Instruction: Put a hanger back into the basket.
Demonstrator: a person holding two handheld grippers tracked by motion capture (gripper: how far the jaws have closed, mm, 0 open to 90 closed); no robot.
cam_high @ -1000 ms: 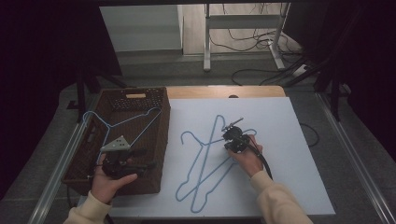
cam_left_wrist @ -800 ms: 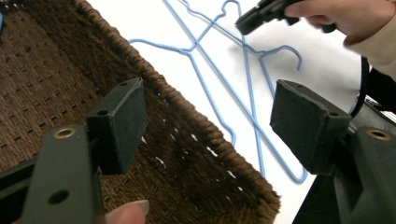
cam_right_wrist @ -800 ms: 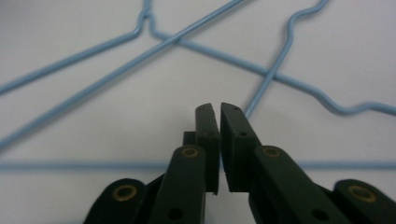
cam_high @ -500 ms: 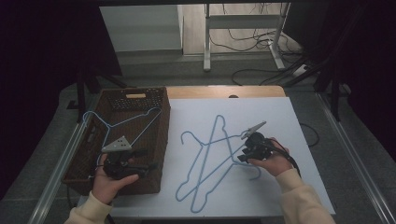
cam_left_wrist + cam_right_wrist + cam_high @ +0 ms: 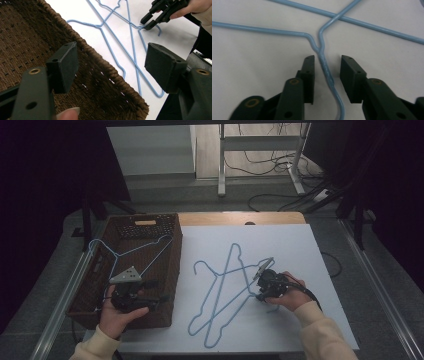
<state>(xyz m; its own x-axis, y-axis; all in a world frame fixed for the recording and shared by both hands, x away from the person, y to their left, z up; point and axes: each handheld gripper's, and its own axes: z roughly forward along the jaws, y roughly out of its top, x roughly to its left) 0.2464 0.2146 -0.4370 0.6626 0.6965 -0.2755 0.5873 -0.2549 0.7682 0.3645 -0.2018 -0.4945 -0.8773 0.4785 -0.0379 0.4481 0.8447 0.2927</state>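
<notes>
1. Hangers, two of blue wire, are lying crossed over each other on the white table top: one hanger has its hook pointing toward the basket, and the other hanger has its twisted neck at the right gripper.
2. In the right gripper view, that neck is running between the two black jaws, which are standing apart on either side of it with a gap on each side; the jaws have just been closing in, but the pads are not pressing on the wire.
3. A third hanger is resting across the top of the brown wicker basket at the table's left edge.
4. The left gripper is hovering over the basket's near right corner, jaws standing wide open with nothing between them.
</notes>
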